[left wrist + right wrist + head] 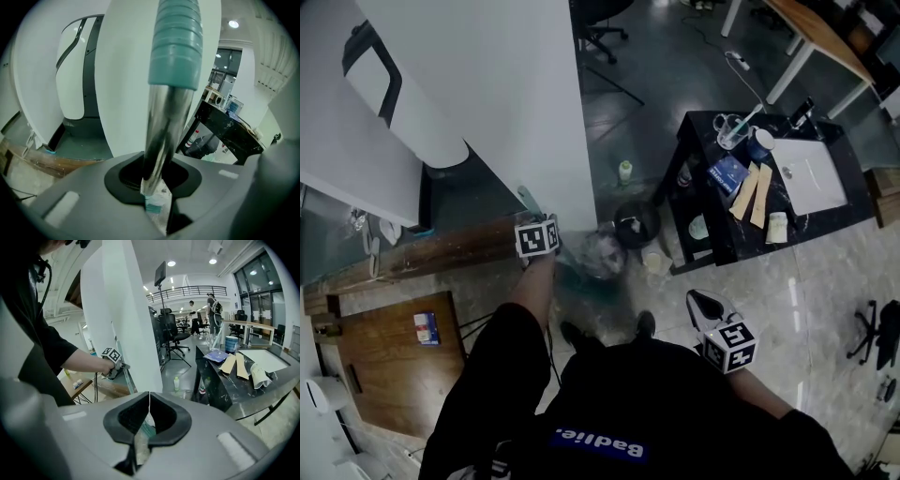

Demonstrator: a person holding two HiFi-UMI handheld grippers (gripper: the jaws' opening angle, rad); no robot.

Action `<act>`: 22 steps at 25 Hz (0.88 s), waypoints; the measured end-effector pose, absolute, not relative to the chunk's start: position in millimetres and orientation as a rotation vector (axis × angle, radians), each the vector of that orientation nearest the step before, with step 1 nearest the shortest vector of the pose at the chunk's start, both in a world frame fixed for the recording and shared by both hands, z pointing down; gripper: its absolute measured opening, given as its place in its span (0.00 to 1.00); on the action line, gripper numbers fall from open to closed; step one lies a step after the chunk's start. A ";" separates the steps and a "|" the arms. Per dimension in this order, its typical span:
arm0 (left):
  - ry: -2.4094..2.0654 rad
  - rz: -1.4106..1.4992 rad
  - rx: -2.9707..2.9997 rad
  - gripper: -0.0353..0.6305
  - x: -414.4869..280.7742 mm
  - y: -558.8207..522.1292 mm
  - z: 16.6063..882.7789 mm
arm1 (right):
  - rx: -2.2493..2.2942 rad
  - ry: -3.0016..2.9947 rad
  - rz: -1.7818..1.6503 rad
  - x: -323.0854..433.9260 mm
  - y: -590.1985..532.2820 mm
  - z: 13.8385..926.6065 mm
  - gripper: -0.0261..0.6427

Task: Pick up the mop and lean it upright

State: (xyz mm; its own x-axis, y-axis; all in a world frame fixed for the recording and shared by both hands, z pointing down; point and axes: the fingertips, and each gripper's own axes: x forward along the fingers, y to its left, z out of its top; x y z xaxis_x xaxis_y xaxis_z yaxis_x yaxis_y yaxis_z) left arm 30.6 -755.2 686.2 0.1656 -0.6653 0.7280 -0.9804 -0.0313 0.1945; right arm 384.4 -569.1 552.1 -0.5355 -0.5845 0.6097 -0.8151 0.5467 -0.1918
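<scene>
i'm struggling to make out the mop's lower end [592, 255] in the head view (it is blurring into a teal smear by the white pillar [516, 112]), and the teal grip [176, 42] is running off the top of the left gripper view. my left gripper [154, 192] is clamping the mop's metal shaft [164, 126] below that grip, beside the pillar. my right gripper [149, 399] is sitting pinched together on nothing, well apart from the mop.

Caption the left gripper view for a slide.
Left gripper shut on the mop's shiny metal pole, below its ribbed teal grip, before a white pillar.
</scene>
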 end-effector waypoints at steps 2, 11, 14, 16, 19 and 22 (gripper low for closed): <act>-1.557 0.631 1.758 0.23 30.3 -761.1 693.4 | 1.143 -2.290 0.641 388.4 -567.6 552.1 0.06; -1.489 0.684 1.758 0.50 34.8 -766.9 712.5 | 1.229 -2.253 0.642 407.2 -568.9 547.2 0.11; -1.465 0.691 1.783 0.59 40.4 -761.9 714.8 | 1.216 -2.264 0.642 402.8 -570.1 548.0 0.12; -1.460 0.703 1.808 0.61 44.3 -758.2 714.6 | 1.196 -2.271 0.641 399.9 -570.1 550.2 0.13; -1.450 0.711 1.842 0.66 50.2 -750.2 714.6 | 1.174 -2.282 0.644 396.3 -571.6 553.0 0.13; -1.439 0.722 1.873 0.70 56.5 -739.4 714.8 | 1.150 -2.293 0.645 391.7 -572.9 554.6 0.14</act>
State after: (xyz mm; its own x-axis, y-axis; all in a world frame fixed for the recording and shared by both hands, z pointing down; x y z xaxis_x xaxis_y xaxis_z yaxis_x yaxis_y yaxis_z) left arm 56.5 -739.4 714.8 0.2424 -0.6058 0.7578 -0.9696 -0.1773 0.1684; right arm 391.7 -572.9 554.6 -0.5244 -0.5921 0.6119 -0.8242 0.5333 -0.1904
